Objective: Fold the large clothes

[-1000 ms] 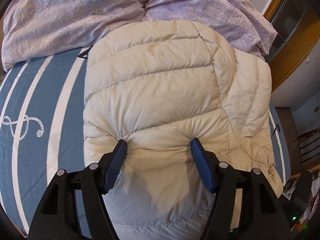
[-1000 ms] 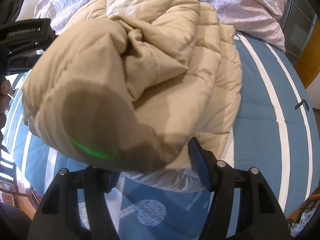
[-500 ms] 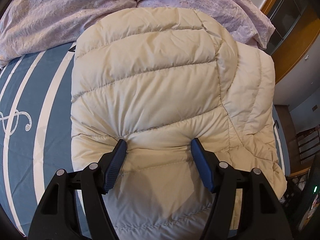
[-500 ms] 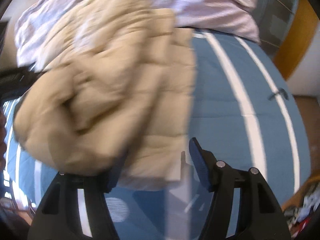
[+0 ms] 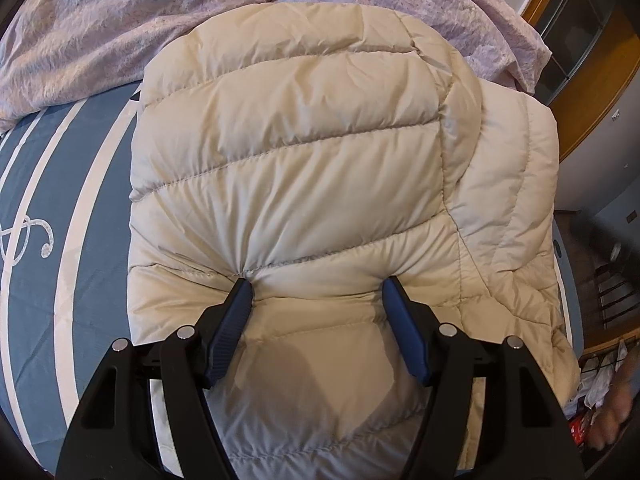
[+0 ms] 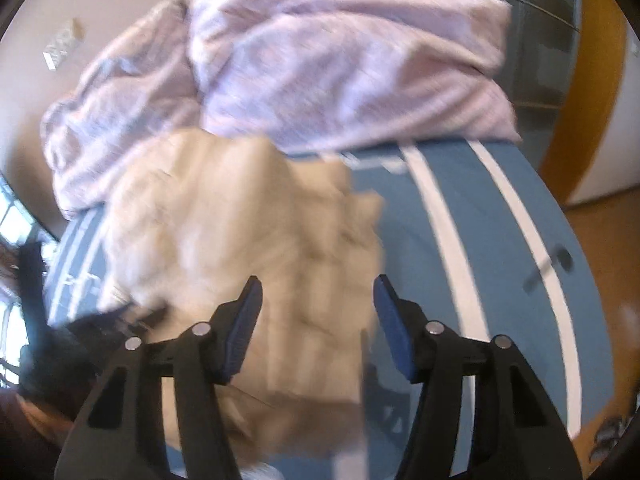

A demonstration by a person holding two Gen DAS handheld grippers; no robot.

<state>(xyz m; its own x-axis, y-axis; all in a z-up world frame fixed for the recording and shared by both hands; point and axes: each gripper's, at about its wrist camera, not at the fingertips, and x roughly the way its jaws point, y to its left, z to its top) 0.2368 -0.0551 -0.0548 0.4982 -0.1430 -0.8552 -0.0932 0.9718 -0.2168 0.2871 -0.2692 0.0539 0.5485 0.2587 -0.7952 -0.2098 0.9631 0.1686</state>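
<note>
Now right tool (image 6: pixel 316 292) released jacket (image 5: pixel 320 184).

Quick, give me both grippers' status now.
Left gripper: open, fingertips pressed into the jacket, pinning it, not clamping.
Right gripper: open, holding nothing, above the jacket; view blurred.

This is a bedroom in a home. A bed covered by a blue sheet (image 5: pixel 36 184) with white stripes and a treble-clef motif fills the lower left of the left wrist view, and a rumpled lilac duvet (image 5: pixel 132 28) is heaped across the top. Wooden door or wardrobe framing (image 6: pixel 592 92) runs down the upper right of the right wrist view, with wood flooring below it
</note>
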